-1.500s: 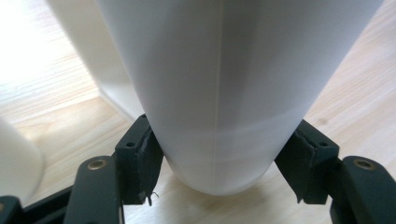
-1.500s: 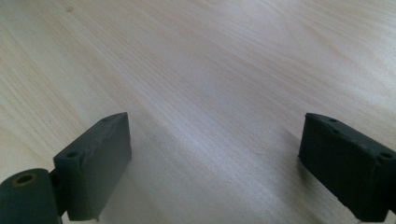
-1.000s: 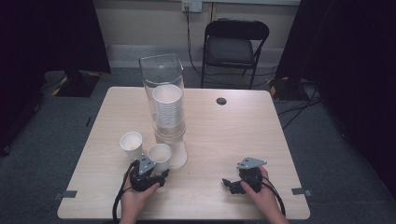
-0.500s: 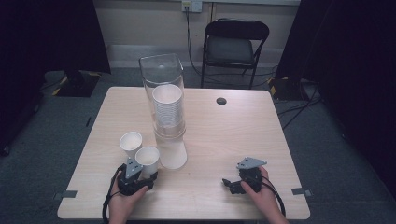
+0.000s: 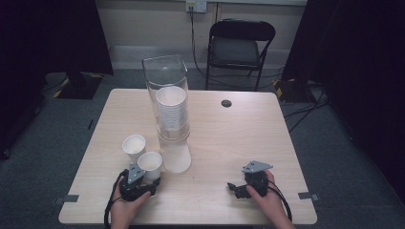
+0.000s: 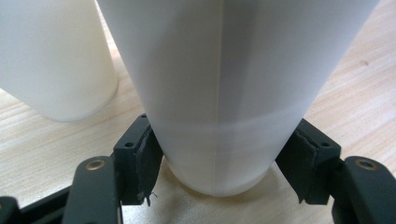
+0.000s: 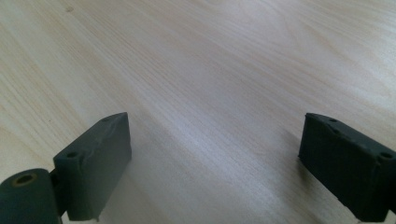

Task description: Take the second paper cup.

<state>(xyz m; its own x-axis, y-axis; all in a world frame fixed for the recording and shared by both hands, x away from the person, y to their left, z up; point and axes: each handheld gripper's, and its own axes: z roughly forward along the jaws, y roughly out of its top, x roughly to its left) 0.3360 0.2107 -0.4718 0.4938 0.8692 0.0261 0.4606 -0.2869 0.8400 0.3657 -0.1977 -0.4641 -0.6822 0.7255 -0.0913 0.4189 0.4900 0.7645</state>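
Observation:
A white paper cup point(image 5: 150, 164) stands on the wooden table point(image 5: 239, 138) near its front left. My left gripper point(image 5: 151, 180) is shut on its lower part. In the left gripper view both pads point(image 6: 145, 161) press the cup point(image 6: 224, 93) just above its base, which rests on the wood. A second white cup point(image 5: 133, 145) stands just behind and to the left, also seen as the other cup point(image 6: 56, 60). My right gripper point(image 5: 233, 187) lies at the front right, open, with bare wood between its fingers point(image 7: 100, 154).
A tall clear tube point(image 5: 168, 95) holding a stack of white cups point(image 5: 172, 112) stands mid-table, with a white cup-shaped piece point(image 5: 176, 158) under it, right beside the held cup. A small dark hole point(image 5: 226, 103) marks the far side. A black chair point(image 5: 241, 47) stands behind.
My left gripper slid left with the cup in it, bringing it close to the second cup, then stayed put. The right gripper has not moved.

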